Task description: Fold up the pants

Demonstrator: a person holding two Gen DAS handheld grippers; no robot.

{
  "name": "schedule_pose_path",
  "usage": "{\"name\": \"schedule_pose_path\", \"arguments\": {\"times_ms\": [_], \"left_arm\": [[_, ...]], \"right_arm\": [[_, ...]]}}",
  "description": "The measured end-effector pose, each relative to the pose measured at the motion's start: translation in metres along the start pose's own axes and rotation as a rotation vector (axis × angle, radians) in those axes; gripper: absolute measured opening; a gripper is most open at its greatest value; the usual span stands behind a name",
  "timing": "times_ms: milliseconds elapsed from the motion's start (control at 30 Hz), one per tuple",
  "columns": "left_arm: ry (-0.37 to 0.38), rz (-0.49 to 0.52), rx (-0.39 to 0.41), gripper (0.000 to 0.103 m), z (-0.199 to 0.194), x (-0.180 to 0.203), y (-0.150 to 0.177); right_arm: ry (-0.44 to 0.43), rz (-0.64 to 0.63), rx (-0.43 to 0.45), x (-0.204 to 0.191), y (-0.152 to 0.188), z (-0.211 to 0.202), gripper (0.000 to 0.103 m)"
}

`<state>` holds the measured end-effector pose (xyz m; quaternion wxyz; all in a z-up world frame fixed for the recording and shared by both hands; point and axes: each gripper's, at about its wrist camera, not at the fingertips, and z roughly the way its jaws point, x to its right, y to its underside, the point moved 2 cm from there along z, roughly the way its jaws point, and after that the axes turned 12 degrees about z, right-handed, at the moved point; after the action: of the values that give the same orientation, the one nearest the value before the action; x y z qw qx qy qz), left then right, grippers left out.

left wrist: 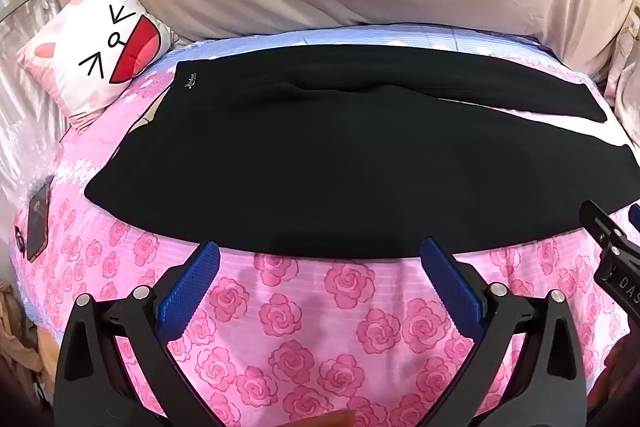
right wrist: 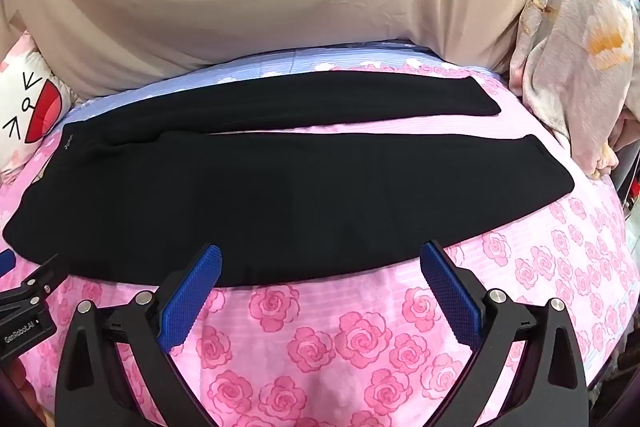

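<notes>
Black pants lie flat across mid-frame on the rose-print bed; left gripper and right gripper jaws gape apart at their near edge.

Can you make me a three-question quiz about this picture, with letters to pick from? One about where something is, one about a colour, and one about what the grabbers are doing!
1. Where do the black pants lie?
A. Spread flat on the rose-print bedsheet
B. Hanging on a chair
C. Inside a basket

2. What colour are the gripper pads?
A. Yellow
B. Blue
C. White

3. What are the left gripper and right gripper doing?
A. Both pinching the pants
B. One is shut on the cartoon-face pillow
C. Both open, holding nothing

Answers:
1. A, both legs stretch across the sheet.
2. B, the ribbed pads are blue.
3. C, the jaws stand wide apart at the pants' near edge.
</notes>
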<state>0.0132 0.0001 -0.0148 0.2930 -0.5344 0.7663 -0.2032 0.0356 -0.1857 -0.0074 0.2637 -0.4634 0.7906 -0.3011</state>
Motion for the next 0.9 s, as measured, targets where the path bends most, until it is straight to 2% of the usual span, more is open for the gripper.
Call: {"name": "schedule_pose_path", "arguments": {"times_ms": [333,500,900], "left_arm": [[0.011,0.004,-0.007,0.098,0.000,0.000,0.000],[0.012,0.000,-0.003,0.098,0.000,-0.014,0.003],[-0.010,0.022,-0.010,0.098,0.008,0.003,-0.004]], "right_arm": [[-0.007,0.003,-0.001,-0.001,0.002,0.002,0.098],[0.000,-0.007,-0.002,-0.004,0.001,0.004,0.098],[-0.009,-0.003,-0.004,0.004,0.004,0.009,0.098]]}}
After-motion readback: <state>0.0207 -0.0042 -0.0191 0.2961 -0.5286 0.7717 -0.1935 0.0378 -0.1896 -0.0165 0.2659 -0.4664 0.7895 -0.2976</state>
